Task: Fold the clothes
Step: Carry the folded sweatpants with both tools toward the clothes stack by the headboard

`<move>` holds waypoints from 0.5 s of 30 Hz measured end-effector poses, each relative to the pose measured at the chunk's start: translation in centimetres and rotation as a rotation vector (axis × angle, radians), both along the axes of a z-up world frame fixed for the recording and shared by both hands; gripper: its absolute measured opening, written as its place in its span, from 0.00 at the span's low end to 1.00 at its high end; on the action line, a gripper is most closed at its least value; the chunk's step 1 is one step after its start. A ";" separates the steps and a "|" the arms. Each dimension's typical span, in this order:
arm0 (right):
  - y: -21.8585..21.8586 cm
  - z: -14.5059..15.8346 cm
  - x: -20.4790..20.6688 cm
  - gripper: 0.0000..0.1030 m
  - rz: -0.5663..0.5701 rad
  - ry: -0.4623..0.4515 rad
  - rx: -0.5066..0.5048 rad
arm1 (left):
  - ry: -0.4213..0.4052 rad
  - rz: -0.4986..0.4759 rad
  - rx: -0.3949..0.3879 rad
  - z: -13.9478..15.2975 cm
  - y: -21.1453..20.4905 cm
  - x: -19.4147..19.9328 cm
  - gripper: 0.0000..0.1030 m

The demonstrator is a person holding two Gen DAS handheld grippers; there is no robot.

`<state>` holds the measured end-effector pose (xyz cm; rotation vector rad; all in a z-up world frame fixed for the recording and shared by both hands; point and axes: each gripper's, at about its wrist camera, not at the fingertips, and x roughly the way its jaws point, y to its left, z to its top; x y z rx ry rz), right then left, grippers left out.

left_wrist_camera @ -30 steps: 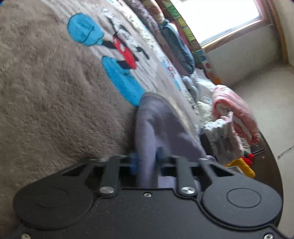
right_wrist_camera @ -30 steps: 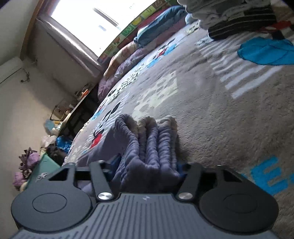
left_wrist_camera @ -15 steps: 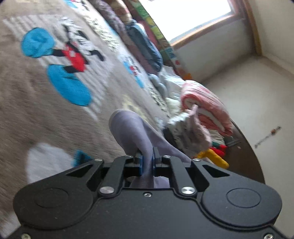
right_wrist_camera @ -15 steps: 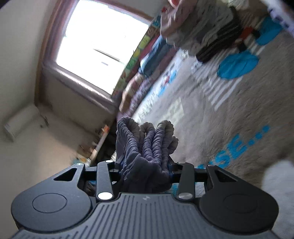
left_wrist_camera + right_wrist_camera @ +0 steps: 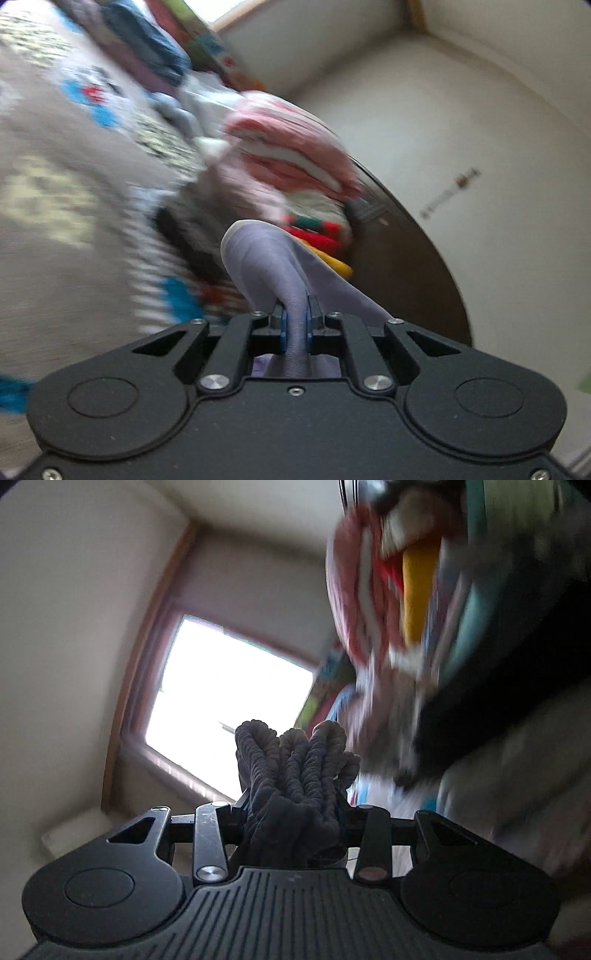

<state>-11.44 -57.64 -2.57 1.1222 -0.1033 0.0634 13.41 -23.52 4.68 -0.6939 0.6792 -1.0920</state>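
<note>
While my left gripper point(image 5: 295, 326) pinches a smooth fold of the lavender garment point(image 5: 266, 266) between its blue pads point(image 5: 283, 328), the cloth rises toward twelve o'clock and a flap spills away toward four. Only this view shows the blanket point(image 5: 55, 177), tan with blue patches, blurred from nine to eleven o'clock, and the pile of clothes point(image 5: 291, 162), pink and white, at twelve, with red and yellow pieces beneath it.

My right gripper point(image 5: 293, 812) is clamped on the same garment's gathered, ribbed edge point(image 5: 295, 760), bunched in three thick loops between the fingers. That camera tilts upward: the bright window point(image 5: 225, 701) sits at eleven o'clock, which the left view barely catches, and a smeared heap of colored clothes point(image 5: 413, 583) fills one to two o'clock.
</note>
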 end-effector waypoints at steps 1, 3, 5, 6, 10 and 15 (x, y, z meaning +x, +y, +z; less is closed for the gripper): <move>-1.3 0.8 -0.8 0.41 -0.030 -0.008 -0.010 | -0.005 -0.027 -0.006 0.6 -2.0 0.2 0.06; -3.7 2.4 -2.2 0.41 -0.084 -0.021 -0.030 | -0.007 -0.072 -0.017 1.4 -5.4 0.6 0.06; -6.1 3.9 -3.2 0.41 -0.137 -0.033 -0.055 | 0.001 -0.104 -0.026 1.7 -8.1 1.1 0.06; -7.1 4.3 -3.5 0.41 -0.157 -0.036 -0.063 | 0.004 -0.121 -0.031 1.9 -9.5 1.3 0.06; -11.1 4.8 -4.9 0.41 -0.234 -0.046 -0.067 | 0.019 -0.185 -0.050 2.5 -15.0 2.3 0.06; -15.5 -1.4 -4.5 0.41 -0.289 0.074 0.043 | 0.050 -0.222 -0.012 0.2 -20.8 3.3 0.06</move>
